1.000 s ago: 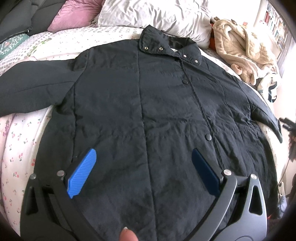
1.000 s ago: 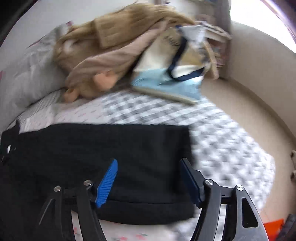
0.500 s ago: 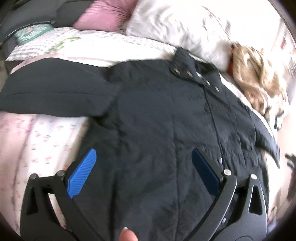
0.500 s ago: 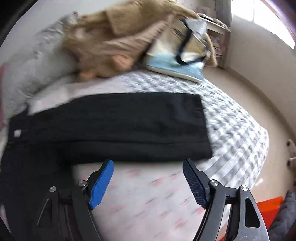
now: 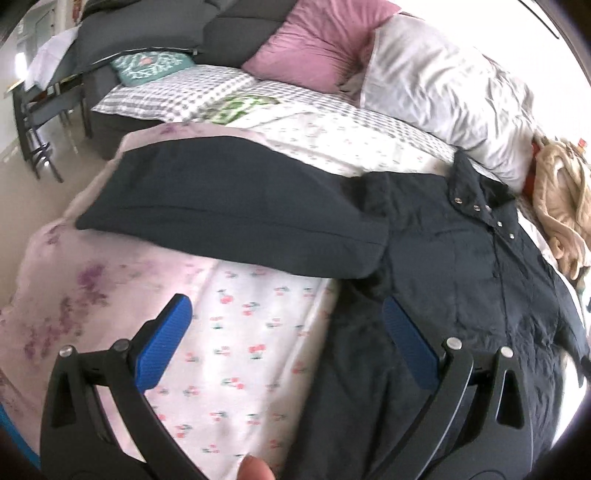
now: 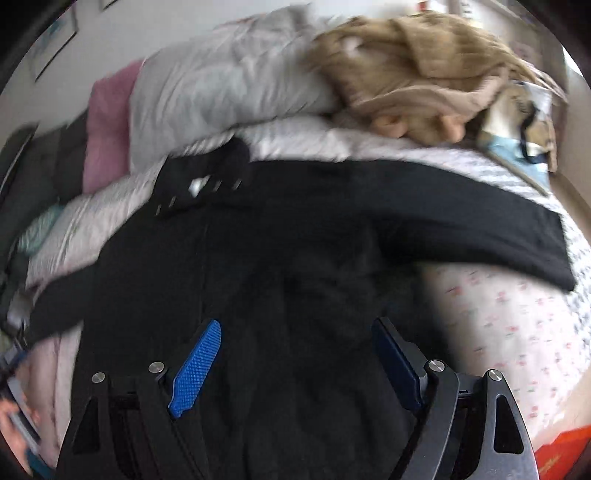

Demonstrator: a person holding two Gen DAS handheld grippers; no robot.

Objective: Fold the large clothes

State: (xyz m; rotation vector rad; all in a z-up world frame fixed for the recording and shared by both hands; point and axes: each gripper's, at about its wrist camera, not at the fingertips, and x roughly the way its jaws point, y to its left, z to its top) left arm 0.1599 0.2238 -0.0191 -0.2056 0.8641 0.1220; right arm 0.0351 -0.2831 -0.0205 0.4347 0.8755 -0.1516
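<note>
A large black quilted jacket [image 5: 461,295] lies spread flat, front up, on the cherry-print bed sheet [image 5: 240,332], collar towards the pillows. Its left sleeve [image 5: 229,206] stretches out sideways over the sheet. My left gripper [image 5: 284,306] hovers open above the jacket's left side edge and the sheet, with nothing between its blue pads. In the right wrist view the jacket [image 6: 277,258] fills the middle and its right sleeve [image 6: 461,225] runs off to the right. My right gripper [image 6: 297,325] hangs over the jacket's body, its jaws opening and holding nothing.
A white pillow [image 5: 443,85] and a pink pillow [image 5: 317,40] lie at the head of the bed. A heap of beige clothes [image 6: 424,66] and a bag [image 6: 524,140] sit at the far right corner. A dark sofa [image 5: 147,33] and chair [image 5: 40,122] stand beyond the bed's left side.
Both grippers swung left. The left one went from over the jacket's body to its left edge and sleeve. The right one left the right sleeve for the body, and its jaws widened.
</note>
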